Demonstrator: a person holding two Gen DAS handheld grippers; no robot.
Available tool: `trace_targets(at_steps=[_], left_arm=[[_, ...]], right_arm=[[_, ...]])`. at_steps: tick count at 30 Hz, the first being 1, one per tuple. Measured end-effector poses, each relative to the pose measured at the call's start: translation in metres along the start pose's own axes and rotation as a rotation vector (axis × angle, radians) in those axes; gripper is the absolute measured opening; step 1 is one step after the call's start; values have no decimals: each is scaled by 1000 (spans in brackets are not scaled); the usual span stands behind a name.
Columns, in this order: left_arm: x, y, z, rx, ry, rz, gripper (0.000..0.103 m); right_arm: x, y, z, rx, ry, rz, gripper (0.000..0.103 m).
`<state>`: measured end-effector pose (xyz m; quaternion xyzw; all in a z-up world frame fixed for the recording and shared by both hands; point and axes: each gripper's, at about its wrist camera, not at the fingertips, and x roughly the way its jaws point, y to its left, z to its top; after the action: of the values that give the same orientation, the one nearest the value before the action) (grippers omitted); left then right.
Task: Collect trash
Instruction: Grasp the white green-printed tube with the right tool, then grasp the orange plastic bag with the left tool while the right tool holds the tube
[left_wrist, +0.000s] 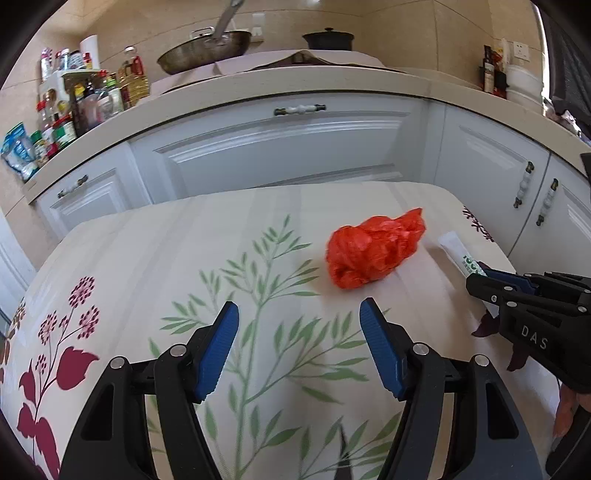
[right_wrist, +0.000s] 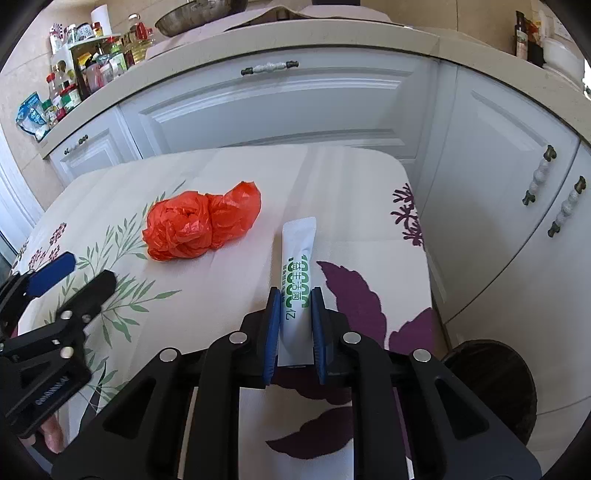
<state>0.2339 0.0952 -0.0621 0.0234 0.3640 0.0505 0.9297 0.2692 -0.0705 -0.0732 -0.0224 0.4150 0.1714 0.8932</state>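
A crumpled orange plastic bag (left_wrist: 375, 251) lies on the floral tablecloth (left_wrist: 147, 266); it also shows in the right wrist view (right_wrist: 199, 225). My left gripper (left_wrist: 299, 314) is open and empty, just short of the bag. A white sachet with green print (right_wrist: 297, 273) lies to the right of the bag. My right gripper (right_wrist: 294, 299) is shut on the sachet's near end. From the left wrist view the sachet (left_wrist: 460, 253) sticks out beyond the right gripper (left_wrist: 480, 275).
White cabinets (left_wrist: 280, 147) stand close behind the table under a beige counter with a wok (left_wrist: 205, 50) and bottles (left_wrist: 92, 96). A dark round bin (right_wrist: 495, 387) sits on the floor right of the table. The table's right edge (right_wrist: 424, 266) is near the sachet.
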Motion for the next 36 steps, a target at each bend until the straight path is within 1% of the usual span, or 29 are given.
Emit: trace_targets(at_steps=[12, 16, 20, 22, 23, 24, 25, 27, 30, 31, 32, 33, 36], left_arm=[[18, -26, 16, 73, 12, -24, 66], [25, -34, 22, 109, 6, -21, 66], [33, -38, 29, 119, 5, -23, 66], [35, -39, 31, 124, 4, -38, 65], [36, -41, 31, 131, 3, -44, 62], [36, -43, 31, 142, 3, -49, 51], [37, -44, 30, 150, 6, -52, 42], [38, -46, 29, 163, 15, -69, 33], [36, -48, 28, 171, 7, -85, 23], [36, -49, 28, 174, 7, -89, 13], [35, -50, 27, 178, 9, -96, 7], [35, -51, 26, 180, 17, -103, 3], [32, -51, 22, 176, 24, -116, 3]], right_arm=[[-18, -18, 0, 40, -50, 16, 16], [-22, -24, 0, 51, -63, 21, 16], [-23, -28, 0, 57, -69, 24, 16], [-22, -29, 0, 60, -69, 26, 16], [-22, -30, 0, 63, -69, 27, 16], [-22, -31, -1, 64, -70, 28, 16], [-22, -31, -1, 66, -71, 28, 16], [-22, -32, -1, 68, -73, 29, 16], [-22, -32, -1, 70, -75, 32, 16], [-22, -31, -2, 70, -75, 33, 16], [-22, -31, -2, 69, -75, 34, 16], [-23, -31, -2, 68, -76, 35, 16], [-24, -30, -3, 66, -79, 38, 16]])
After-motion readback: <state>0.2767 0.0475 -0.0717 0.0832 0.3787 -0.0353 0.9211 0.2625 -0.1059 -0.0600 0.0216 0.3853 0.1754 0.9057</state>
